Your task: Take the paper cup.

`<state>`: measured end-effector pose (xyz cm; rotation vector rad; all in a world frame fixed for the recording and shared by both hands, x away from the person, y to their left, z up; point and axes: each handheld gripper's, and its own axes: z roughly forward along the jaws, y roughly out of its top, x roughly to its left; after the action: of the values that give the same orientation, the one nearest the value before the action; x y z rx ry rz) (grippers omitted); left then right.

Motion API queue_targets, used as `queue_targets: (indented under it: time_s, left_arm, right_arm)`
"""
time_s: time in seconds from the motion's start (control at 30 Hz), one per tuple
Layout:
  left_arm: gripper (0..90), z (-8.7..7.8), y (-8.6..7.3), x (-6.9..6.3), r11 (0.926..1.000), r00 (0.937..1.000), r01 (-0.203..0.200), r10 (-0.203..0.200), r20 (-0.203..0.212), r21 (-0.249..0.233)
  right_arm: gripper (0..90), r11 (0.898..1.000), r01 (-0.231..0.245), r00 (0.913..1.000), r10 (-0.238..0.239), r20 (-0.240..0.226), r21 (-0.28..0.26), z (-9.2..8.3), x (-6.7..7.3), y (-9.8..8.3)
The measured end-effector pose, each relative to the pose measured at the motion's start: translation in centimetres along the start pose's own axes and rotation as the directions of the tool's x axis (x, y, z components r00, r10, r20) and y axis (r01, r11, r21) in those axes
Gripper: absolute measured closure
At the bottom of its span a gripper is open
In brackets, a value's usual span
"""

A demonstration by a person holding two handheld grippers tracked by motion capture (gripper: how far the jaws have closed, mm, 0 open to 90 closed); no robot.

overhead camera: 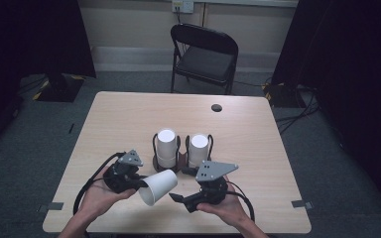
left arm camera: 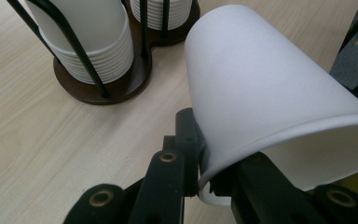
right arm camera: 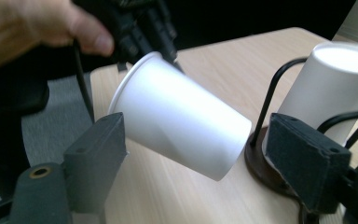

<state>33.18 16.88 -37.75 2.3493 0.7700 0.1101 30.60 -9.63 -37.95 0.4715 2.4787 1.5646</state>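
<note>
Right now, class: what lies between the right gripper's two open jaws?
In the right gripper view, the white paper cup lies between them, untouched, held by its rim in the left gripper.

No readable text, labels, brands, numbers or signs anywhere.

A plain white paper cup (overhead camera: pixel 158 187) sits against the pale wood-grain table (overhead camera: pixel 258 144). Two stacks of white cups (overhead camera: pixel 166 148) show fine ribbed rims inside black wire holders (left arm camera: pixel 81 58) on dark brown bases. Both tools are black, the right tool (overhead camera: pixel 177 198) topped by a grey plate.
</note>
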Motion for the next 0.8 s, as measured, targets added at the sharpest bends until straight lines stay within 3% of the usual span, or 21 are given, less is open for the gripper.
queue_targets:
  time_s: [0.07,0.23,0.27,0.37,0.53,0.67,0.8]
  left_arm:
    - [85.0,0.2,0.5,0.0,0.9991,0.9996,-0.02,0.019,0.018,0.037]
    - [85.0,0.6,1.2,-0.2,0.9982,0.999,0.006,-0.009,0.044,0.06]
    - [85.0,0.6,1.4,-0.1,0.9968,0.9988,-0.006,0.002,0.049,0.08]
    - [85.1,0.7,1.9,0.1,0.9948,0.998,-0.006,0.0,0.064,0.101]
    - [85.0,1.1,2.7,0.0,0.9889,0.9955,-0.001,-0.013,0.094,0.149]
    - [85.0,1.4,3.3,0.1,0.9871,0.9934,0.035,-0.052,0.103,0.156]
    - [85.1,1.4,3.9,0.1,0.9832,0.9924,0.018,-0.039,0.116,0.182]
  right_arm:
    - [15.6,1.0,0.013,0.9999,-0.013,0.009,0.005,-0.1,0.2,-0.4]
    - [13.7,0.997,0.064,0.9968,-0.066,0.045,0.044,0.5,0.7,-1.5]
    - [13.7,0.996,0.075,0.9959,-0.077,0.048,0.048,0.6,0.8,-1.6]
    - [13.8,0.99,0.129,0.9887,-0.133,0.07,0.061,0.9,1.4,-1.7]
    - [14.7,0.981,0.178,0.9765,-0.185,0.11,0.071,1.3,1.5,-1.8]
    - [13.9,0.973,0.215,0.968,-0.224,0.112,0.086,1.7,1.7,-2.1]
    - [13.4,0.966,0.239,0.9579,-0.252,0.137,0.102,2.1,2.0,-2.5]
